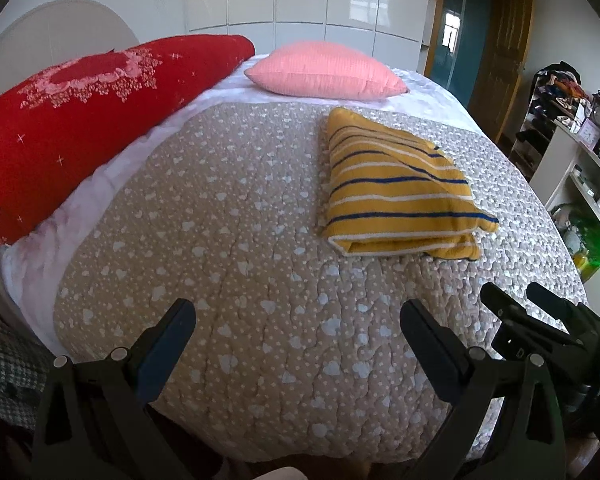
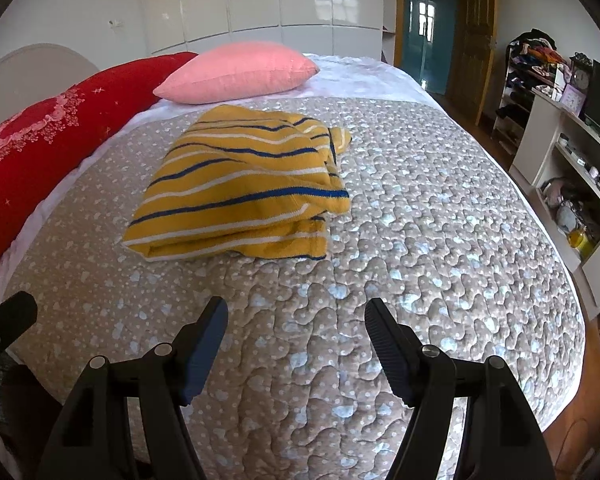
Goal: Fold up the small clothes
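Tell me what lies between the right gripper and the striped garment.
Nothing but bare quilt separates the right gripper from the striped garment; the right wrist view shows it.

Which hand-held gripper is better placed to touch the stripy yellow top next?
Probably the right hand-held gripper: the top lies nearer its open jaws. From the left hand-held gripper it sits off to the side.

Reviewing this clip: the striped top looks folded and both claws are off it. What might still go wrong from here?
1. The sweater is folded unevenly: a loose flap sticks out on one side, so another grab may undo the bundle.
2. Left claw and right claw hang open, side by side over the quilt; reaching in together, they might bump or snag the quilt instead.
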A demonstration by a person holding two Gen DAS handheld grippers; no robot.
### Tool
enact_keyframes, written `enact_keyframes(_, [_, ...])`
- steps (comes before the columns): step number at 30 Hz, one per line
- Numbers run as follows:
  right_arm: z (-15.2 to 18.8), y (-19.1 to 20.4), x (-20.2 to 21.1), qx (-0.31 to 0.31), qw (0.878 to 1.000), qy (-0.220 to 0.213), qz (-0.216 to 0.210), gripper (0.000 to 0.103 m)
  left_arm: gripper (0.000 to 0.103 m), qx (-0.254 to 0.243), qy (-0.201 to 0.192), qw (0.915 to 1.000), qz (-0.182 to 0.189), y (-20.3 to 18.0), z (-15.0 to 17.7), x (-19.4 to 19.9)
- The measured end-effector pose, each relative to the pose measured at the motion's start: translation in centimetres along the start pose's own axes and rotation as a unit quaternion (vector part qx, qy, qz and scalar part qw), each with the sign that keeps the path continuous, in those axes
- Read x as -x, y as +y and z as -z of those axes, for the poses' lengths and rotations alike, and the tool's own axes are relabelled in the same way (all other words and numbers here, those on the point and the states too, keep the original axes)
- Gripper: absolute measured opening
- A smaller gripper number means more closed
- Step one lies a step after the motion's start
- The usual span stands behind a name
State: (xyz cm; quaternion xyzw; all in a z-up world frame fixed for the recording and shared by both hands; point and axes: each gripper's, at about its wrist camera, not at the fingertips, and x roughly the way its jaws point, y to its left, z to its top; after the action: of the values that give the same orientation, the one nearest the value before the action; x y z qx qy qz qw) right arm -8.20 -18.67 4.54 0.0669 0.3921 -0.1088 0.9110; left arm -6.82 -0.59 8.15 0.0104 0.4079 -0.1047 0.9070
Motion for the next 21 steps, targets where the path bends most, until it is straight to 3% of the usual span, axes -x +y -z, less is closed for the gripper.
enact_keyframes(21, [0.5,-0.2,-1.2,0.019,1.0,0.011,0.005,0.077,0.102,0.015,0.048,0.9986,0.013,0.4,1.1,-2.8])
